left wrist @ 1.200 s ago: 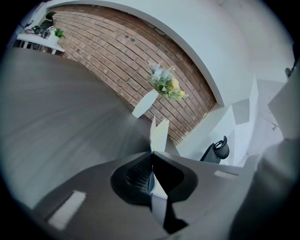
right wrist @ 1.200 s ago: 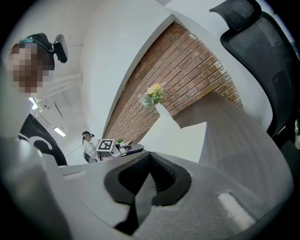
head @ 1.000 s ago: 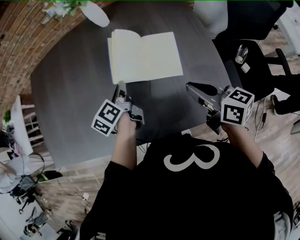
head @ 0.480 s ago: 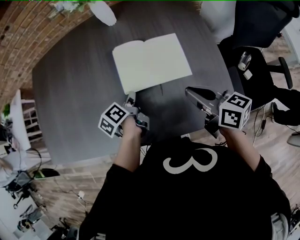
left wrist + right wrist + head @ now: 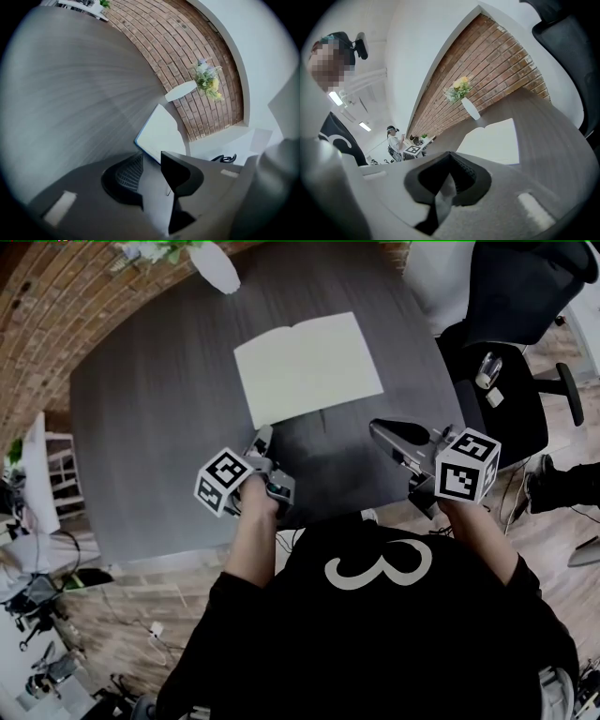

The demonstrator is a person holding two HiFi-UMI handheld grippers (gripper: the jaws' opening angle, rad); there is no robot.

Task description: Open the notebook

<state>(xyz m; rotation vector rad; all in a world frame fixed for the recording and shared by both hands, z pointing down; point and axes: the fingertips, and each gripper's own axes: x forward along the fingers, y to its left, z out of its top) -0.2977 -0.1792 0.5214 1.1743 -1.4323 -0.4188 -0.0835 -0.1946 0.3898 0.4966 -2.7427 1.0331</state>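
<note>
Notebook (image 5: 307,367): lies open and flat, pages up, upper centre of the head view on the dark table (image 5: 150,427); the opening looks done.
Left gripper (image 5: 265,437): just below the notebook's lower left corner, jaws spreading with nothing between them, probably releasing the cover.
Right gripper (image 5: 380,430): lower right, clear of the notebook, jaws pressed together and empty; apparently not needed.

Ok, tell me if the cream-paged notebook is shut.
No, the cream-paged notebook lies spread open, both blank pages facing up on the dark grey table.
</note>
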